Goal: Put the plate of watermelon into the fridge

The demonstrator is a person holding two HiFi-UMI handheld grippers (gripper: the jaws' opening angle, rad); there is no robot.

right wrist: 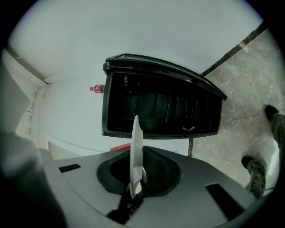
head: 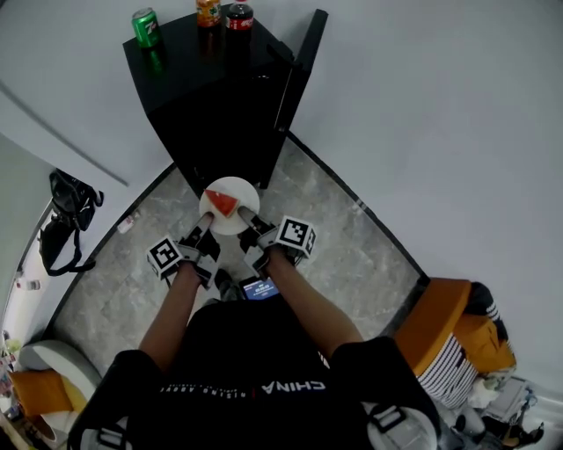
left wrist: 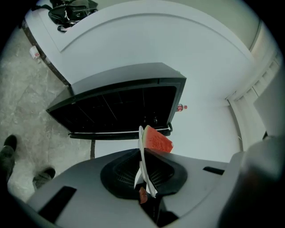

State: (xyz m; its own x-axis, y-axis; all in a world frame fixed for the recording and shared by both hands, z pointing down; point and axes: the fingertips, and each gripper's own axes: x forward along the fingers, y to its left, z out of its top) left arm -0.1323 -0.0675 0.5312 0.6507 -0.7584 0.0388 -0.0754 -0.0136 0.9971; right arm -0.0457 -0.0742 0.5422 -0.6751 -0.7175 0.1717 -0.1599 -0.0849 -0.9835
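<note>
We are holding the white plate (head: 241, 188) between both grippers, level, in front of the open black fridge (head: 211, 114) and just outside its opening, above the marble floor (head: 352, 237). The watermelon slice (head: 222, 203) is lying on the plate, its red flesh up, closer to the left rim.

We are gripping the near left rim with the left gripper (head: 202, 227). In the left gripper view its jaws are clamped on the thin plate edge, with the slice showing just beyond them. We are gripping the near right rim with the right gripper (head: 249, 221). In the right gripper view its jaws are likewise pressed together on the rim, which is standing edge-on between them.

The fridge door (head: 303, 66) is standing swung open at the fridge's right side, and both gripper views are looking into the dark interior with its wire shelf. On the fridge top a green can (head: 146, 26) is standing at the back left corner, and an orange can (head: 208, 11) and a dark bottle with a red label (head: 239, 15) are standing side by side along the back edge.

A black bag (head: 63, 220) is lying on the floor well to the left.
</note>
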